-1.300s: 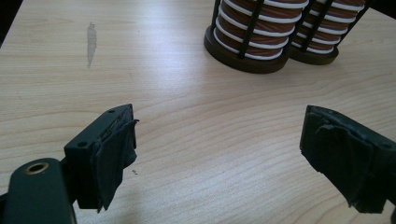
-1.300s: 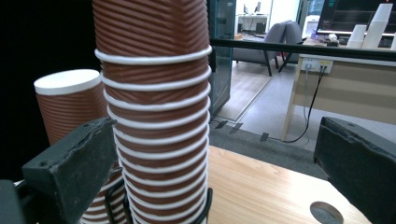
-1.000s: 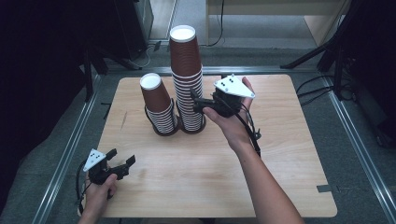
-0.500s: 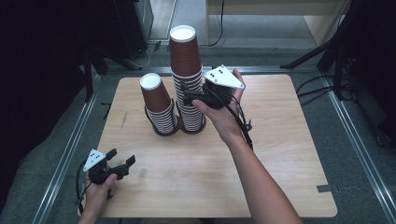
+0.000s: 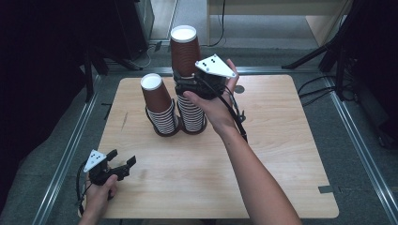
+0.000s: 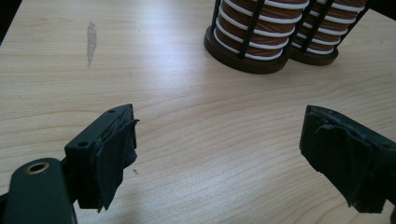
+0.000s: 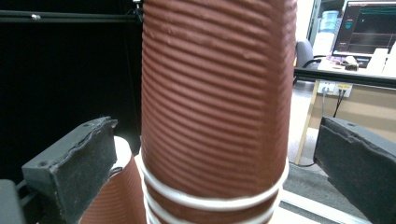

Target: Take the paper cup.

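1. Right gripper (image 5: pixel 185 89) at the tall stack of brown ribbed paper cups (image 5: pixel 184 51); in the high view the hand hides its jaw tips.
2. Right gripper view: jaws apart, top cup between them, gaps on both sides, no pad contact.
3. Tall stack sits in a black wire holder (image 5: pixel 191 127) near the desk's (image 5: pixel 281 140) far edge, touching a shorter brown cup stack (image 5: pixel 156 96).
4. Left gripper (image 5: pixel 123 164) at the near-left corner, jaws apart, empty; its view crops the holders' tops.
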Tool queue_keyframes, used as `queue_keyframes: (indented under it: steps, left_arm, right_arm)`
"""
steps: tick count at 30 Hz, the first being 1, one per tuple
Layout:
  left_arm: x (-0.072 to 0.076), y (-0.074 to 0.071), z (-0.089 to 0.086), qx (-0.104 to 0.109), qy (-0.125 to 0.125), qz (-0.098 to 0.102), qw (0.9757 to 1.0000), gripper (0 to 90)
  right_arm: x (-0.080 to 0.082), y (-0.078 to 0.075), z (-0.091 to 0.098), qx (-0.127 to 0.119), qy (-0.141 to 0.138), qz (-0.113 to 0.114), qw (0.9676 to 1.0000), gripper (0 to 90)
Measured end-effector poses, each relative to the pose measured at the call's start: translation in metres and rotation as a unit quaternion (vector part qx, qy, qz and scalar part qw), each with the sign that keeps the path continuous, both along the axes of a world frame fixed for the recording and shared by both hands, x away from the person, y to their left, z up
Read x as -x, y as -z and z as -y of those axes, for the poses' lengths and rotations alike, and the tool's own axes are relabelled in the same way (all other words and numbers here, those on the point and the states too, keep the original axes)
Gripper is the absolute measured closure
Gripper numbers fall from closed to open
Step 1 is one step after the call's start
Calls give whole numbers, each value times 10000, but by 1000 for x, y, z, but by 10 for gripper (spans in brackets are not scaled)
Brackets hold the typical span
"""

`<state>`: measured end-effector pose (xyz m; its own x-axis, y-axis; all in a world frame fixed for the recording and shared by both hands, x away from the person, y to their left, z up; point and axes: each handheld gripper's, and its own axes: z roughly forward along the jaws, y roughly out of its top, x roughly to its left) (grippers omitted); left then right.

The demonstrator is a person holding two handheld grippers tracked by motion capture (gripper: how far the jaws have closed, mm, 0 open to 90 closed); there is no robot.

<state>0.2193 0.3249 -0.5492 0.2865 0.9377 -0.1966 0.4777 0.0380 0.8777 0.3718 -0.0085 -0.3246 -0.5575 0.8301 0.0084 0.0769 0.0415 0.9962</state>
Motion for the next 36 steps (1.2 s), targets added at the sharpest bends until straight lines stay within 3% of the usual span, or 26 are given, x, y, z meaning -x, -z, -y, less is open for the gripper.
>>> queue_keyframes:
  steps: [12,20,24,27,36]
  left_arm:
    - [0,0,0,0,4,4,10000,111]
    - [0,0,0,5,0,-2,10000,112]
    - [0,0,0,4,-4,-2,10000,113]
    - [0,0,1,0,-3,0,10000,113]
    - [0,0,0,8,6,0,10000,114]
  right_arm:
    - [-15,-5,-9,-50,268,-58,9996,0]
    - [-24,-4,-24,113,307,-47,9995,15]
    - [-29,-1,-28,102,378,-204,9990,16]
    - [-30,2,-30,157,384,-195,9990,64]
    - [-29,0,-31,166,470,-176,9986,85]
